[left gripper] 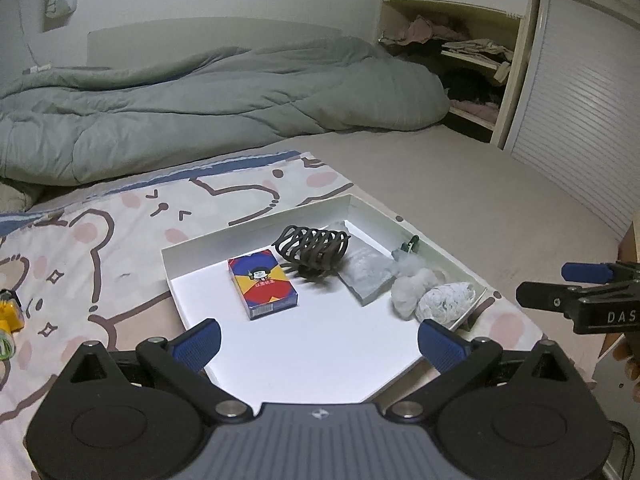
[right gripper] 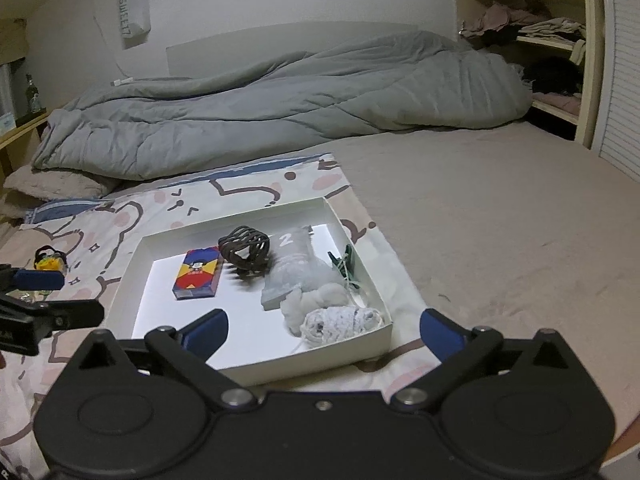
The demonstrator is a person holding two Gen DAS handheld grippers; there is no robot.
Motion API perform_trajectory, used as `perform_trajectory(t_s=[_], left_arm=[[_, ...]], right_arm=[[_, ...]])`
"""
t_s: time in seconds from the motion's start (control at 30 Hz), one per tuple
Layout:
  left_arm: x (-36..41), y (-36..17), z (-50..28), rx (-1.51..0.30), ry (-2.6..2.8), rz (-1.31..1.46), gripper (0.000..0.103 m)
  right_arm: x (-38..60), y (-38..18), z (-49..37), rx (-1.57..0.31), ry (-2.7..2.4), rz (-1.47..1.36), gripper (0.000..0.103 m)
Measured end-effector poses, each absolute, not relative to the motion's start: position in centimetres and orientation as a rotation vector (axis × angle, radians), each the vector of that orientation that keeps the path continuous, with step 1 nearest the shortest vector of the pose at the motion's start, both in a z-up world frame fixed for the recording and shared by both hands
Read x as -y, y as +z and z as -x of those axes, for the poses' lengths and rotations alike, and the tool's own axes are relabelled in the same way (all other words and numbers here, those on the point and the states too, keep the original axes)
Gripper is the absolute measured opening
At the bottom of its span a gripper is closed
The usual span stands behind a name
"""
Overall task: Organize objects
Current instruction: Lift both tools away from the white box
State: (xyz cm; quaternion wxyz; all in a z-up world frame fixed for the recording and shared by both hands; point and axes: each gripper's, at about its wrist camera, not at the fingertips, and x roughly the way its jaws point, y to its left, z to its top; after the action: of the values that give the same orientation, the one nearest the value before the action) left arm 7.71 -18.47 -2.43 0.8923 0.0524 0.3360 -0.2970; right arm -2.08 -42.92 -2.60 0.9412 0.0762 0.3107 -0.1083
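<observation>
— Left view: where did things stand?
— My left tool was spread, empty, over the shallow white cardboard tray on the bed. The red-blue-yellow card box lay ahead, long axis toward me.

— Right view?
— My right tool gaped, empty. Small yellow items sat left, outside; blurred, but nearer my left.
</observation>
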Motion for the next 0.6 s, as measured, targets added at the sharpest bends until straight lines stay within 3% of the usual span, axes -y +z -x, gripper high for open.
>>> perform_trajectory(t_s=[0.6], left_arm=[[16.0,-3.5,-9.1,-0.708,-0.610,-0.074,0.103]], right_arm=[[41.4,-3.1,2.1,-0.639,-0.235,-0.140,0.103]])
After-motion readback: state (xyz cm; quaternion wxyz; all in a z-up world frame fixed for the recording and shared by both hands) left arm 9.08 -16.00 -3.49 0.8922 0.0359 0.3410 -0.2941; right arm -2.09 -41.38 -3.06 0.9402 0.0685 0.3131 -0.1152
